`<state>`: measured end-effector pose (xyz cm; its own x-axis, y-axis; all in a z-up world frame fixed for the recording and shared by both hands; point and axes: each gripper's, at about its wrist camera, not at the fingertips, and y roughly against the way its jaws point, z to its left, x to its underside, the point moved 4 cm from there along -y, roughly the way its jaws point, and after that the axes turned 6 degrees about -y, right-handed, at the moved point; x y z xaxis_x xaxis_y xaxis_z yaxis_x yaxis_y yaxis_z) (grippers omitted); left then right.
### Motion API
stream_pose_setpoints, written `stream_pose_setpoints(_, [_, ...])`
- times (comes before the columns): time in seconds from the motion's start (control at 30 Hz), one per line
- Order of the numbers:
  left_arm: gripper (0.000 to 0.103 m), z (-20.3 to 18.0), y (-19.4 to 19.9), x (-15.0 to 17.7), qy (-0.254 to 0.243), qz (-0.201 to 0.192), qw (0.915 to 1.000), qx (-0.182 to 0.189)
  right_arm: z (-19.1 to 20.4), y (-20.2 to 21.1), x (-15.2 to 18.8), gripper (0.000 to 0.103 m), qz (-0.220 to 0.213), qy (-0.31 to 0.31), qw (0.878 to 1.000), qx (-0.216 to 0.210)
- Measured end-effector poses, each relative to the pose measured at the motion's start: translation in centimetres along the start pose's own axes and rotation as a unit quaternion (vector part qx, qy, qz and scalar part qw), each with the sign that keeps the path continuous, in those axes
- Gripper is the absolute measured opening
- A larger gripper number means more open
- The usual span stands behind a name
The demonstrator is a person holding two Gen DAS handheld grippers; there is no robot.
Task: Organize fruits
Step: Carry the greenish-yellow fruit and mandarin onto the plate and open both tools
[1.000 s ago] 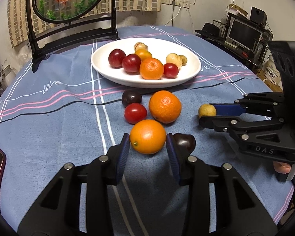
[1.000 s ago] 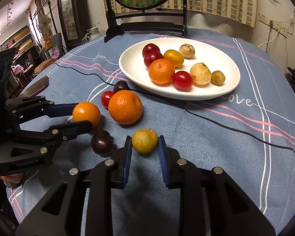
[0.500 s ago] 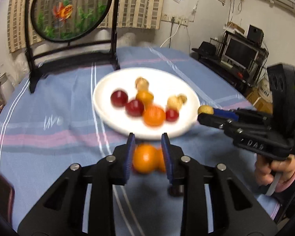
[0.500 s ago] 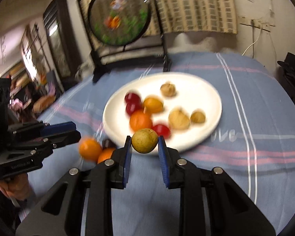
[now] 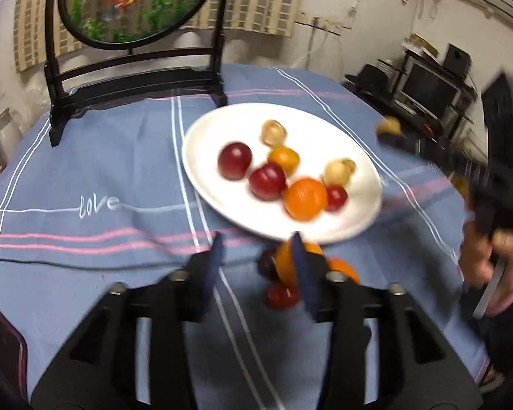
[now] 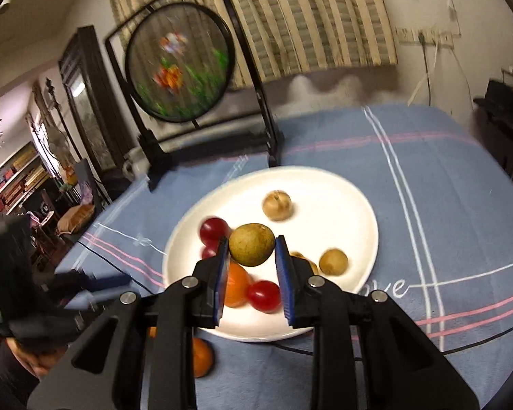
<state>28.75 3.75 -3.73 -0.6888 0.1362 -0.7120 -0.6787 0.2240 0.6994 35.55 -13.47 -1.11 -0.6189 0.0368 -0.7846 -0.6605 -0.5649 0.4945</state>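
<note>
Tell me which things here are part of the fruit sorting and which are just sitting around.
Part of the job:
- yellow-green fruit held in the right gripper
- white plate
- loose orange
- left gripper, open

Just sitting around:
- goldfish screen
- phone

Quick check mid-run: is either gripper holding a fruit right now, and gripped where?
The right gripper holds the yellow-green fruit, pads on its two opposite sides, above the plate. The left gripper is open and holds nothing.

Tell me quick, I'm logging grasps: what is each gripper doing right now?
Left gripper: open, holding nothing.
Right gripper: closed on the yellow-green fruit.
</note>
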Motion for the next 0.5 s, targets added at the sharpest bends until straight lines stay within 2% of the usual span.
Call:
stream_pose_setpoints(0.07, [0.057,-1.6,-0.1,0.5,-0.035,-0.007,0.9993,-0.012,0.8,1.2,-0.1,0.027,-0.014,0.009,1.0,-0.005])
stream_pose_setpoints(0.13, [0.057,-2.7,-0.7,0.4,-0.051,0.0,0.9987,-0.004,1.3,2.2,0.0,0.027,-0.021,0.015,1.0,-0.009])
stream_pose_setpoints(0.3, [0.055,-3.7,-2.4,0.5,-0.045,0.024,0.9987,0.008,1.6,3.4,0.8,0.027,-0.029,0.021,0.999,-0.015])
stream_pose_setpoints(0.4, [0.049,-3.5,-2.4,0.6,-0.028,0.023,0.9993,0.013,1.6,3.5,1.1,0.027,-0.026,0.022,0.999,-0.018])
stream_pose_setpoints(0.43, [0.041,-3.3,-2.5,0.7,-0.016,0.024,0.9995,0.011,1.7,3.4,1.1,0.027,-0.026,0.023,0.999,-0.018])
stream_pose_setpoints(0.5, [0.039,-2.8,-2.6,0.9,0.005,0.027,0.9994,0.023,1.7,3.6,1.0,0.027,-0.025,0.023,0.999,-0.018])
